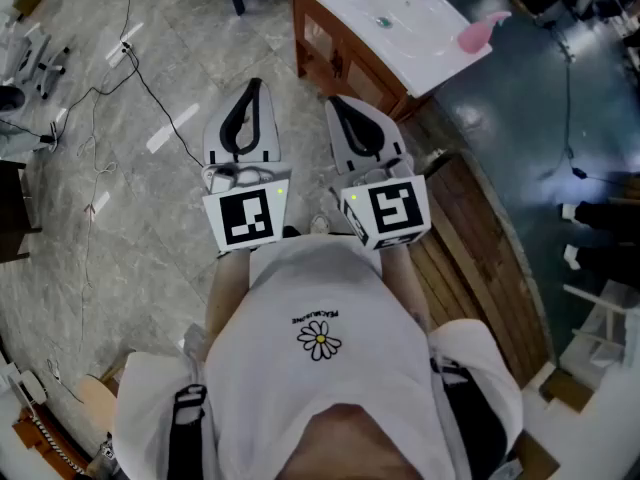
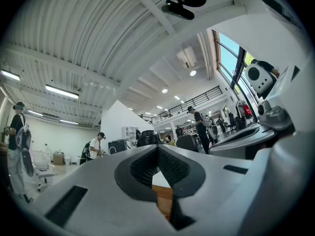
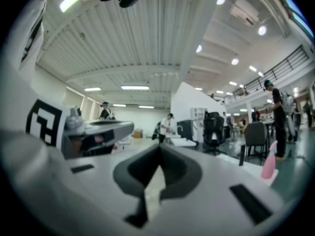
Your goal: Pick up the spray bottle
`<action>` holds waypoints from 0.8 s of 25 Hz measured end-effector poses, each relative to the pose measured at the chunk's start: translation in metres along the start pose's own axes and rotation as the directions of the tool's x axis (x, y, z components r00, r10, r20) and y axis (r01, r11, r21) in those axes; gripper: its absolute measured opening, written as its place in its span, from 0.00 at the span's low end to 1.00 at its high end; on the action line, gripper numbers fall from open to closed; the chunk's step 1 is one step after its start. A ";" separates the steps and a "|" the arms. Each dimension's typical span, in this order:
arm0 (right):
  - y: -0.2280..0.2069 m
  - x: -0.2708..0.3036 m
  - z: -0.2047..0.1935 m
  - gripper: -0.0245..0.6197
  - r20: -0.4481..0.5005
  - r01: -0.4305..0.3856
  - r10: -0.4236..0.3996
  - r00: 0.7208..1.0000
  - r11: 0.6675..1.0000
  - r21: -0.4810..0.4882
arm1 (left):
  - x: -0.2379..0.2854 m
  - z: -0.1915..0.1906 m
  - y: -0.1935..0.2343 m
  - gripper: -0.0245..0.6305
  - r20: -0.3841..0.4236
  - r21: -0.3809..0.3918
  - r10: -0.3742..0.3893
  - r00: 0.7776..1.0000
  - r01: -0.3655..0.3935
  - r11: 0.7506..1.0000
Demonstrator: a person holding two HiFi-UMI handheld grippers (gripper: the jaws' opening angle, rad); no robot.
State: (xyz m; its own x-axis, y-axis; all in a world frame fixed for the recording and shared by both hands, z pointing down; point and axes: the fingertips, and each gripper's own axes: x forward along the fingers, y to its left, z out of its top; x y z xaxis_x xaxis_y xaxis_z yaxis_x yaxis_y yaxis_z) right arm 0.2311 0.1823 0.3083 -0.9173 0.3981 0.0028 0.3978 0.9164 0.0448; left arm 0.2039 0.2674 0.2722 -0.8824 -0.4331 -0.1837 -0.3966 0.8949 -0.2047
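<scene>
Spray bottle (image 1: 476, 32), pink, is seen at the near corner of the white table (image 1: 420, 56), well ahead and to the right of both claws. Left gripper (image 1: 255, 86) and right gripper (image 1: 338, 103) are held side by side, each with jaws pressed together.

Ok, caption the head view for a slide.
Left gripper and right gripper shut; pink spray bottle on white table ahead.

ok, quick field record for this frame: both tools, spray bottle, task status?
left tool: shut, empty, held in front of the person's chest
right tool: shut, empty, beside the left tool
spray bottle: pink, at a corner of the white-topped table, untouched
task status: pickup not begun; bottle lies ahead and to the right of both tools
</scene>
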 end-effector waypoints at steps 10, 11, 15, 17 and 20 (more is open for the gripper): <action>-0.004 -0.001 -0.005 0.08 0.017 -0.066 0.064 0.998 0.992 0.109 | 0.005 0.002 -0.007 0.07 0.015 -0.045 -0.015 1.000 0.016 0.999; -0.005 -0.002 -0.005 0.08 0.025 -0.080 0.077 0.997 0.989 0.127 | 0.006 0.001 -0.008 0.07 0.015 -0.049 -0.017 1.000 0.017 0.999; -0.008 -0.006 0.001 0.08 0.052 -0.096 0.091 0.994 0.989 0.110 | 0.013 -0.001 -0.010 0.07 0.008 -0.076 -0.013 1.000 0.014 0.997; -0.010 -0.007 0.004 0.08 0.064 -0.109 0.103 0.993 0.988 0.108 | 0.016 -0.001 -0.012 0.07 0.008 -0.072 -0.013 1.000 0.014 0.997; -0.012 -0.009 0.002 0.08 0.069 -0.122 0.114 0.991 0.986 0.115 | 0.019 -0.002 -0.015 0.07 0.001 -0.056 -0.012 1.000 0.012 0.998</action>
State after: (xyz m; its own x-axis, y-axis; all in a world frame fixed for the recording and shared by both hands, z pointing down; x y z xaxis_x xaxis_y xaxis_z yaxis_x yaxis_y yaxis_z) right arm 0.2342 0.1680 0.3059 -0.8626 0.5022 -0.0609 0.5056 0.8599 -0.0707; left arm 0.1921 0.2458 0.2737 -0.8774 -0.4438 -0.1823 -0.4206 0.8943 -0.1530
